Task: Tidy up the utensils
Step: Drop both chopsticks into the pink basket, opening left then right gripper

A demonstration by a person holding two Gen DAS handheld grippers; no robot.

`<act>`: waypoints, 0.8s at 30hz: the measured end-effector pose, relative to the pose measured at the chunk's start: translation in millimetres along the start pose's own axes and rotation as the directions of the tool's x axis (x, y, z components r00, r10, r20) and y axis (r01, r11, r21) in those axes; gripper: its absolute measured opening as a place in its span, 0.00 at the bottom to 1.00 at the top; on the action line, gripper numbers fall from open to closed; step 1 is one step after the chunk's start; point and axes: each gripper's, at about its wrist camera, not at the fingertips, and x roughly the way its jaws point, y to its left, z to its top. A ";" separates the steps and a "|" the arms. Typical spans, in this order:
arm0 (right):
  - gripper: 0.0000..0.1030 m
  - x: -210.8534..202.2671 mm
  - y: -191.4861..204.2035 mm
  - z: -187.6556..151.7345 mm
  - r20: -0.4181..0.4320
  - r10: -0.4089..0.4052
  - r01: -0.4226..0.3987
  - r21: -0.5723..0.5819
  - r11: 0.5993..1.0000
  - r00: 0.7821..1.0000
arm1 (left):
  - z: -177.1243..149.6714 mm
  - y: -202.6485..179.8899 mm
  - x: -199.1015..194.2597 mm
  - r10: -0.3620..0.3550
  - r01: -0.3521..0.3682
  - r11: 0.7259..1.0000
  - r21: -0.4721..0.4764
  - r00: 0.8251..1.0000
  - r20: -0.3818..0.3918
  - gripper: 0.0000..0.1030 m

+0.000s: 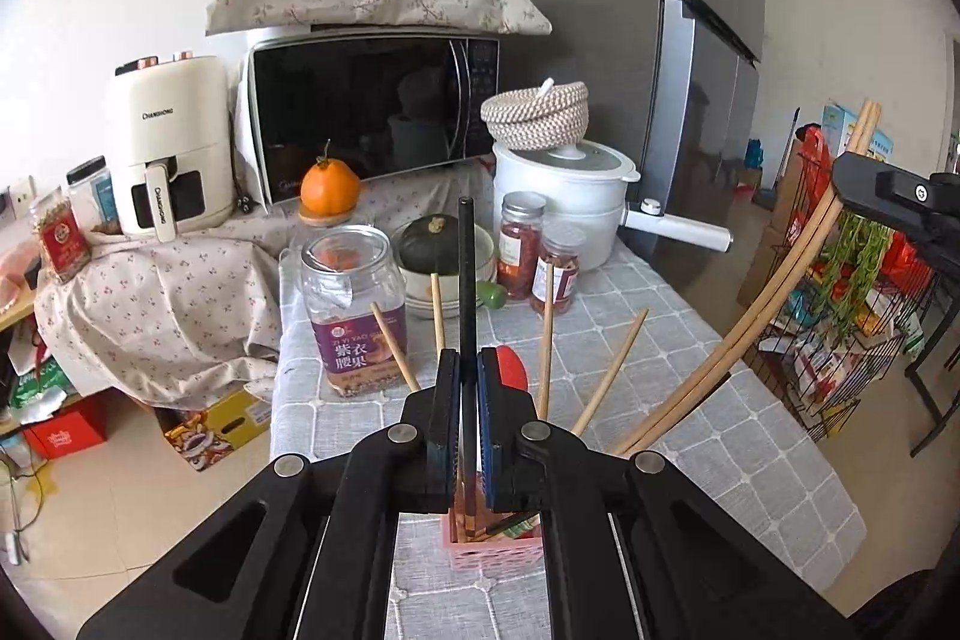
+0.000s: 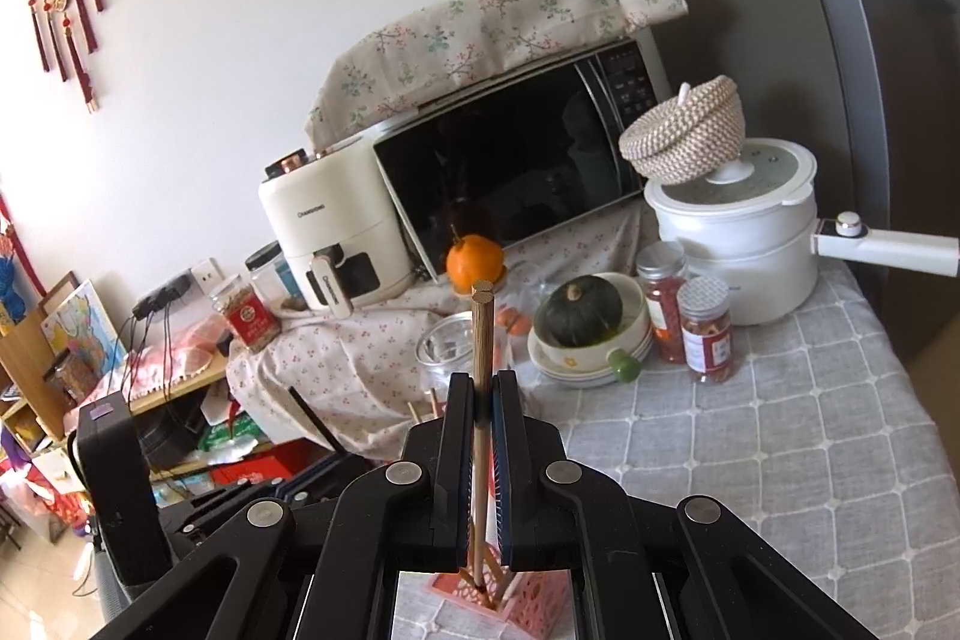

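1. Left wrist view: our left gripper is clamped on a black chopstick above the pink holder basket.
2. Our right gripper pinches wooden chopsticks over that same basket.
3. We should lower both straight, tips first, avoiding the wooden chopsticks already standing inside.

Lower right of the left wrist view, the tablecloth lies bare, giving passage. Centre frame, jars, a squash bowl and upright chopsticks crowd the way; a pot blocks behind.
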 end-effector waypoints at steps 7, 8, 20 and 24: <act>0.04 15.6 -2.3 -5.4 -0.018 -0.026 0.026 -0.002 1.000 1.000 | -5.6 -3.3 13.3 0.019 -0.019 1.000 0.011 1.000 0.017 0.06; 0.04 17.1 -2.7 -5.8 -0.018 -0.026 0.026 -0.001 1.000 0.999 | -6.1 -3.7 13.3 0.017 -0.017 1.000 0.005 1.000 0.024 0.06; 0.04 31.0 -1.6 -7.5 -0.004 -0.033 0.033 -0.002 0.999 0.999 | -8.4 14.2 -7.2 0.027 -0.023 0.996 -0.086 0.998 0.050 0.60; 0.04 42.0 1.5 -10.7 -0.014 -0.023 0.023 -0.005 1.000 1.000 | -19.6 27.5 -11.4 0.080 -0.077 0.991 -0.113 0.997 0.017 0.68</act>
